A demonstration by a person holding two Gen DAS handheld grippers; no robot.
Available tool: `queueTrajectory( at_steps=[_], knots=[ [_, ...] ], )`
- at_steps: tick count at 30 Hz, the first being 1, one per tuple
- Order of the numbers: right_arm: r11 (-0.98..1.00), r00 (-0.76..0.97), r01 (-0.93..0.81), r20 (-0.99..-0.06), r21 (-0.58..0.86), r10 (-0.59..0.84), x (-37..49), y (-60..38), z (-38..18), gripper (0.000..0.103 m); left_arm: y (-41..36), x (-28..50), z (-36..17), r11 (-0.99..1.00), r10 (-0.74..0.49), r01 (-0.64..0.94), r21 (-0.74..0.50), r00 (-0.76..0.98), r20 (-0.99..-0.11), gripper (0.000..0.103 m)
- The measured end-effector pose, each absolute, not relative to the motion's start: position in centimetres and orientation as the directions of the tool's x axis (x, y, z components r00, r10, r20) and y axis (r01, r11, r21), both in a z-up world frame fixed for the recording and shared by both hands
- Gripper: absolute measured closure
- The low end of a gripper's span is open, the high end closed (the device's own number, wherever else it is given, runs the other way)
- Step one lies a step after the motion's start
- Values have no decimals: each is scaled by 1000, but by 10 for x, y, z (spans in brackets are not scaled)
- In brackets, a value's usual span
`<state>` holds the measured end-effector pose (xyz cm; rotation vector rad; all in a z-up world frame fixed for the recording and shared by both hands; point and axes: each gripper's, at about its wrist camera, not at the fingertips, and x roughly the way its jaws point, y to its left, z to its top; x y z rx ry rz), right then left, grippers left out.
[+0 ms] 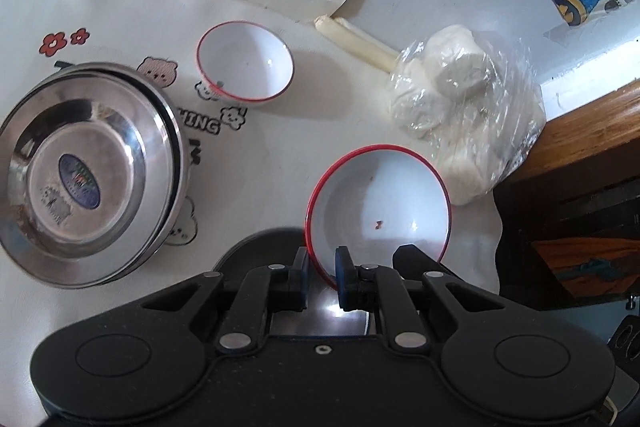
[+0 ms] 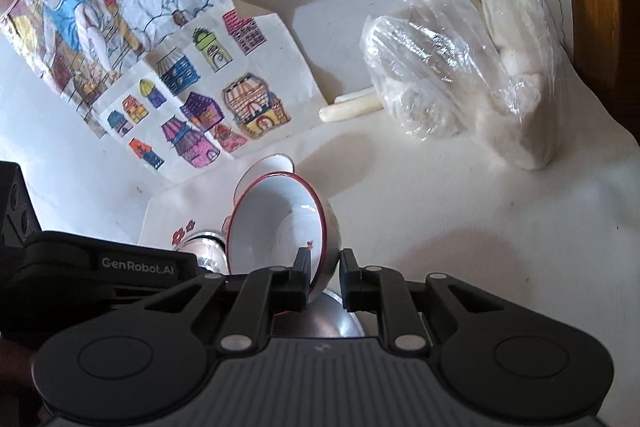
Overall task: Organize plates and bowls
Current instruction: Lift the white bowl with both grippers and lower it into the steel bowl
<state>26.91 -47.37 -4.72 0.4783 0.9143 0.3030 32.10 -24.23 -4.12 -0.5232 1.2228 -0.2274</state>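
Both grippers tilt steeply down over the counter (image 1: pixel 312 147). The left gripper (image 1: pixel 322 277) has its fingers narrowed on the rim of a red-rimmed white bowl (image 1: pixel 380 211), which is tipped up. The right gripper (image 2: pixel 325 277) likewise pinches a red-rimmed bowl (image 2: pixel 280 223). A second small bowl (image 1: pixel 245 61) stands at 11 o'clock, stacked steel plates (image 1: pixel 86 183) at 9. The white cloth reads "HING"; the left device reads "GenRobot.AI".

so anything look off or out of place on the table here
A clear plastic bag of white dough-like lumps sits among the dishes, its corner at the table edge. Small dark specks mark the red-rimmed bowl held by the left gripper.
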Motion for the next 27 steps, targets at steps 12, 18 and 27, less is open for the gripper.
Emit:
queueTrajectory(
  at_steps=[12, 18, 27],
  knots=[
    [859, 474, -60, -743, 508, 473, 247, -456, -51, 85, -230, 301, -56, 881, -434, -101, -462, 216, -875, 88],
    [855, 440, -29, -762, 518, 476, 240, -457, -55, 85, -231, 296, -58, 884, -435, -97, -457, 189, -880, 89],
    [857, 396, -21, -783, 515, 480, 241, -455, -58, 85, -235, 291, -61, 906, -398, -87, -414, 157, -904, 87]
  ],
)
